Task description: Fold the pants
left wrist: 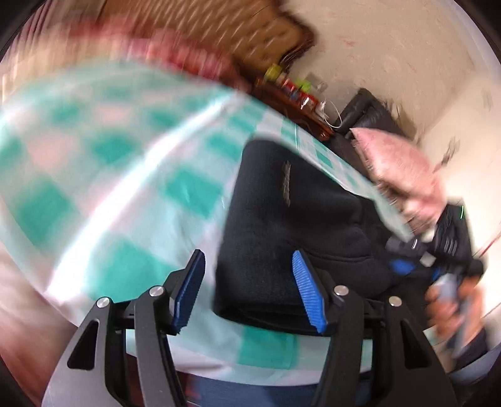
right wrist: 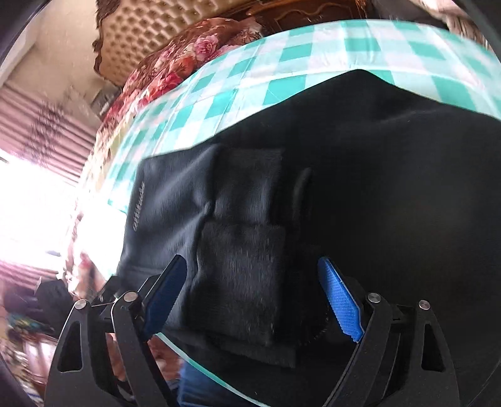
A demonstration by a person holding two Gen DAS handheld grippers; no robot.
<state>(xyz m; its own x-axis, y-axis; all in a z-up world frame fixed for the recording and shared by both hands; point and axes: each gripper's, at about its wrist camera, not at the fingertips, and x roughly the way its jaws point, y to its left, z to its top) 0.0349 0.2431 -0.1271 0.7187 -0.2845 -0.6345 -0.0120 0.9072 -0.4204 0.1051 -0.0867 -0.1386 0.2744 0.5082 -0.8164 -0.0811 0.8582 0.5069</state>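
Observation:
Black pants (left wrist: 297,213) lie folded on a table covered with a teal-and-white checked cloth (left wrist: 141,194). My left gripper (left wrist: 247,260) hovers open over the near left corner of the bundle; its right pad (left wrist: 308,291) overlaps the fabric and its left pad is over the cloth. In the right wrist view the pants (right wrist: 375,188) fill the middle, with the folded leg ends (right wrist: 244,266) on top. My right gripper (right wrist: 252,263) stands wide open astride those leg ends, and its pads do not press on them. A blurred hand (left wrist: 451,306) holds that tool at the bundle's right side.
The table's near edge (right wrist: 188,344) runs just below the pants. Beyond the table are a floral blanket (right wrist: 175,62), a tufted headboard (right wrist: 150,25), a pink pillow (left wrist: 400,169), a black sofa (left wrist: 366,109) and a cluttered wooden shelf (left wrist: 291,94). A bright window (right wrist: 37,200) glares at the left.

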